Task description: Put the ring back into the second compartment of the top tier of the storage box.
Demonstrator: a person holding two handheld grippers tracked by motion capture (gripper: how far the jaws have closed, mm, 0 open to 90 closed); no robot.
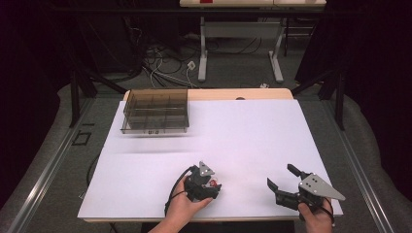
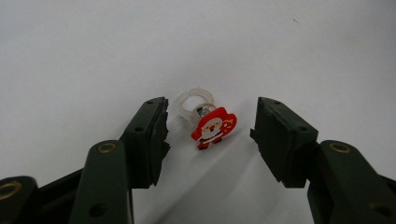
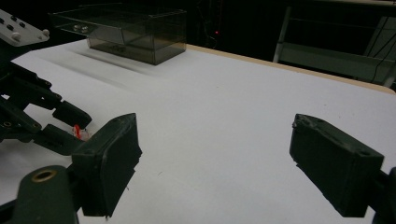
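High view: my left gripper point(image 1: 212, 183) hangs low over the white counter point(image 1: 252, 131), the Santa ring point(image 1: 212, 183) a red speck at its tip; my right gripper point(image 1: 281, 178) is spread, empty. Left gripper view: jaws spread either side of the ring point(image 2: 208, 120), not touching. Looks light, small, likely slippery plastic; I'd pinch the flat figure. Right gripper view: ring point(image 3: 77, 131) mostly hidden; compartment box point(image 3: 122, 33) contents unclear.
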